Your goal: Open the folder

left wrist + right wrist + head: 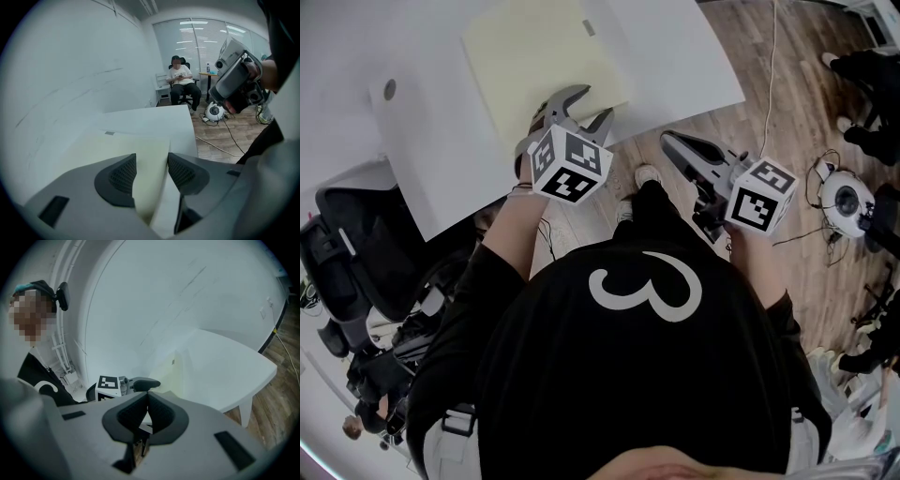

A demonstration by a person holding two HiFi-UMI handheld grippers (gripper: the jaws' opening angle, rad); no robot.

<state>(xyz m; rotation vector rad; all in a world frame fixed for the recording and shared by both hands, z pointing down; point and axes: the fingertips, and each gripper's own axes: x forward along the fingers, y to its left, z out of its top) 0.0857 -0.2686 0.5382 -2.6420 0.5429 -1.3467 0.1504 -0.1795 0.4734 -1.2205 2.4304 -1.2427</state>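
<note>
- Holding the left gripper (pixel 592 103) at the near right corner of the pale yellow folder (pixel 546 66), upper centre of the head view, fingers (pixel 123 176) standing apart astride its right edge and pinching nothing.
- Lying flat and, by the look of it, closed on the white worktop (pixel 675 56), close to that worktop's near edge.
- Holding the right gripper (pixel 667 139) right of centre, off the worktop and over the wood floor (pixel 787 94), fingers pressed together on nothing.
- Risking a pinch through both leaves instead of the top cover alone, by closing too deep over the edge, and so lifting the whole folder rather than opening it.
- Risking a shove: scraping the lower finger along the worktop and probably sliding the thin folder toward the upper left, with nothing pinning it down.
- Risking a slip of the thin cover out of the pads while swinging it over.
- Noting around: a black office chair (pixel 347 234) at lower left, a round white device (pixel 844 197) with cables (pixel 811 230) on the floor at the right, and a seated person (pixel 180 84) far back in the left gripper view.
- Seeing none of these in the cover's path.
</note>
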